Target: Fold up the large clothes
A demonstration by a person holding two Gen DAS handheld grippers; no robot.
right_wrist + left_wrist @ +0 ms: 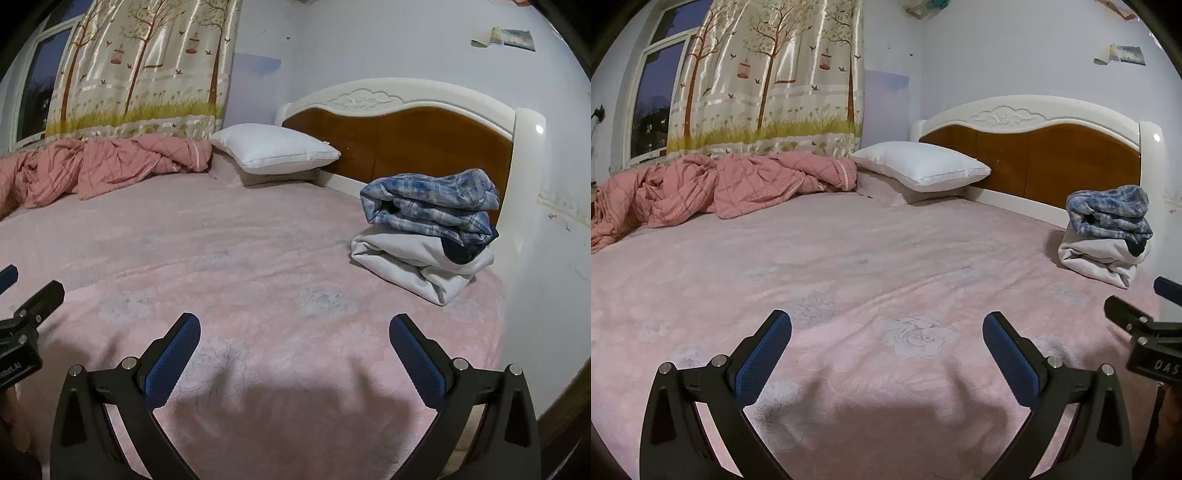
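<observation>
Two folded garments sit stacked at the bed's far right corner near the headboard: a blue plaid garment (432, 203) on top of a white garment (410, 264). The same blue plaid garment (1110, 210) and white garment (1097, 258) appear at the right of the left wrist view. My left gripper (886, 325) hovers open above the pink bed sheet (849, 266), with nothing between its fingers. My right gripper (295, 326) is open too, low over the pink bed sheet (221, 258), well short of the stack. Each gripper shows at the edge of the other's view.
A rumpled pink checked quilt (713, 188) lies along the bed's far left side. A white pillow (923, 166) rests by the wooden headboard (1052, 151). A patterned curtain (768, 81) and a window (653, 99) stand behind. A wall (554, 240) runs close along the bed's right side.
</observation>
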